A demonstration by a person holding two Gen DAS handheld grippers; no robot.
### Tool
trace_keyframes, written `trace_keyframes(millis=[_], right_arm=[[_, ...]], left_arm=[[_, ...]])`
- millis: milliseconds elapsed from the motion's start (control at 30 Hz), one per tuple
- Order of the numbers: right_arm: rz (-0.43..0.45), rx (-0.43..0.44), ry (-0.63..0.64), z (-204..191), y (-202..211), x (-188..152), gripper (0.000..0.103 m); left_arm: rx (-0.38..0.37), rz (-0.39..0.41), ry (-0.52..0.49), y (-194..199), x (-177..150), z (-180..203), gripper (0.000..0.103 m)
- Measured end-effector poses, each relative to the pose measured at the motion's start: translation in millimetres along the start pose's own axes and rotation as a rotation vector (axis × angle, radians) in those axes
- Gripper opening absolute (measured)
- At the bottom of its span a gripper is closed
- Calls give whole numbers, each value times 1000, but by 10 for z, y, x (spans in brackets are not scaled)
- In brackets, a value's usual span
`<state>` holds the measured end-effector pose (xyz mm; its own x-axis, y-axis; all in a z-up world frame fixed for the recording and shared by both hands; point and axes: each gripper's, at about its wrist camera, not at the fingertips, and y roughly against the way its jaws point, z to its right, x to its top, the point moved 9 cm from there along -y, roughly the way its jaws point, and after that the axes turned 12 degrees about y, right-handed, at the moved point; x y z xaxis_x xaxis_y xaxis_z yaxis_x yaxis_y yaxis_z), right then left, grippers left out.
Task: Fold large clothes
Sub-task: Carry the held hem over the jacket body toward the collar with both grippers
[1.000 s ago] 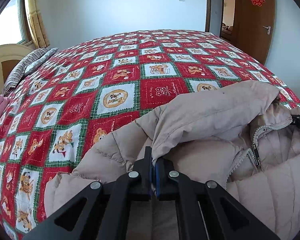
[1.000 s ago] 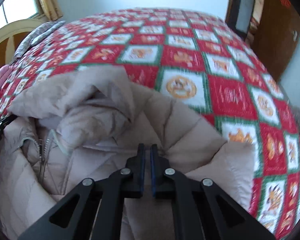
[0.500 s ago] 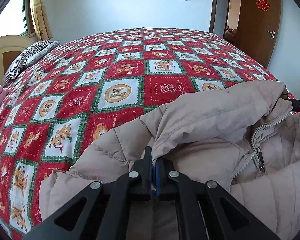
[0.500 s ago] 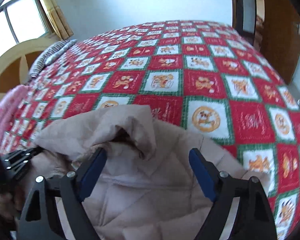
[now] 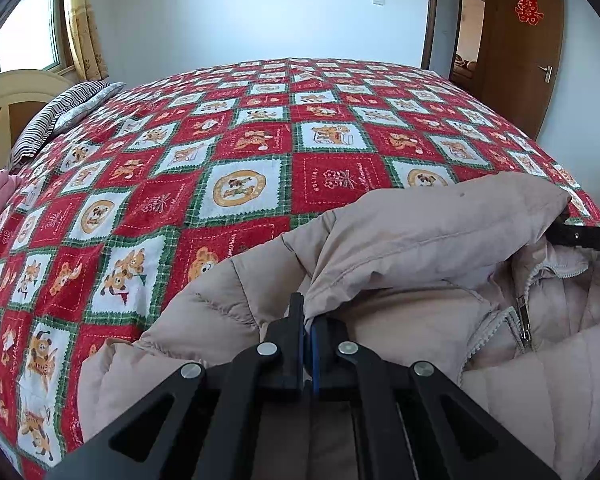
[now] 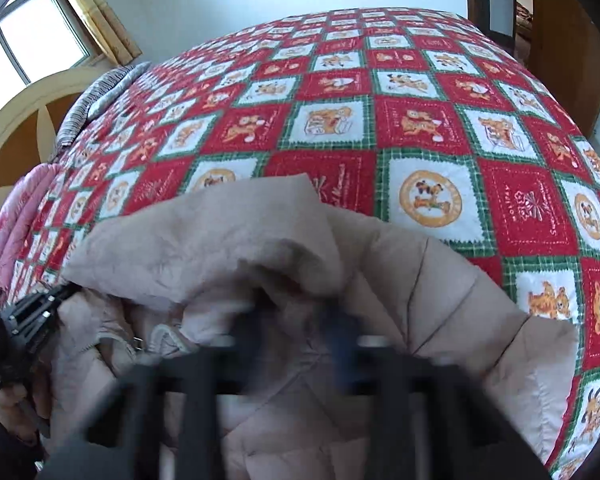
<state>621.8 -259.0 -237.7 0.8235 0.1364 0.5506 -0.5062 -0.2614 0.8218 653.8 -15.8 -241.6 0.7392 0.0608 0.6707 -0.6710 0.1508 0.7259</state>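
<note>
Wide bed (image 5: 260,128) under a quilted cover (image 6: 440,128) of red and white squares with green borders and small bear pictures, spread flat to all edges. At the near edge, a pale beige padded jacket (image 5: 420,240) lying directly on the cover, hood folded over, zip partly open. At the head-end edge, left, a striped pillow (image 5: 56,116) against a cream and brown headboard (image 5: 8,100). At the near left corner, something pink and quilted (image 6: 24,216)

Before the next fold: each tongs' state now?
Left tongs: closed on the puffer jacket.
Right tongs: just been closing around the jacket; blurred, grip cannot be told.
</note>
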Motion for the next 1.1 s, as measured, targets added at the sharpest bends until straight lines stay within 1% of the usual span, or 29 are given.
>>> trace_keyframes(millis=[67, 133, 167, 300, 367, 433, 500, 600, 633, 667, 700, 733, 767, 800, 833, 867, 933, 967, 1000, 1033, 1067, 1100], right_arm=[[27, -28, 28, -1, 138, -24, 11], [47, -62, 72, -4, 287, -89, 10], [43, -83, 91, 7, 340, -142, 10], [-14, -125, 111, 135, 183, -352, 10], [-25, -126, 100, 179, 100, -433, 10], [-14, -133, 103, 185, 76, -464, 10], [-8, -151, 122, 178, 70, -477, 10], [-5, -156, 130, 181, 59, -491, 10], [-4, -155, 131, 185, 51, -497, 10], [-3, -157, 134, 184, 42, -503, 10], [0, -160, 139, 173, 30, -503, 10], [5, -166, 148, 162, 19, -500, 10], [10, -173, 159, 152, 14, -504, 10], [14, -176, 163, 144, 11, -503, 11], [19, -175, 162, 146, 16, -507, 11], [25, -166, 155, 153, 26, -508, 11], [40, -136, 138, 156, 77, -512, 12], [44, -118, 131, 159, 130, -525, 13], [47, -108, 126, 158, 187, -533, 17], [55, -101, 123, 156, 271, -541, 25], [62, -105, 120, 162, 369, -548, 31], [70, -120, 116, 170, 469, -547, 40]], left_arm=[[-24, 35, 21, 146, 43, -19, 2], [-29, 62, 5, 262, 38, -18, 2], [-31, 61, -7, 280, 5, -9, 2], [-6, 17, -45, 172, -174, 17, 2], [1, 15, -30, 197, -177, 4, 4], [-19, 20, 4, 300, -139, -10, 4], [-33, 60, 18, 495, -69, -4, 4], [-52, 179, 3, 860, 84, 53, 5], [-62, 208, 1, 945, 136, 82, 14], [-56, 232, 1, 1004, 204, 116, 29], [-35, 244, 3, 1014, 273, 149, 76], [-10, 260, 8, 999, 359, 188, 102], [-8, 298, 19, 986, 453, 245, 102], [-24, 303, 19, 931, 523, 321, 102], [-41, 269, 8, 805, 581, 422, 102], [-34, 226, -8, 644, 620, 505, 102], [72, 187, -35, 298, 655, 557, 102], [115, 124, -54, 86, 600, 566, 102], [136, 67, -65, -100, 510, 567, 102], [140, 40, -69, -215, 428, 559, 102], [142, 16, -81, -299, 347, 557, 102], [147, 6, -93, -339, 275, 550, 102]])
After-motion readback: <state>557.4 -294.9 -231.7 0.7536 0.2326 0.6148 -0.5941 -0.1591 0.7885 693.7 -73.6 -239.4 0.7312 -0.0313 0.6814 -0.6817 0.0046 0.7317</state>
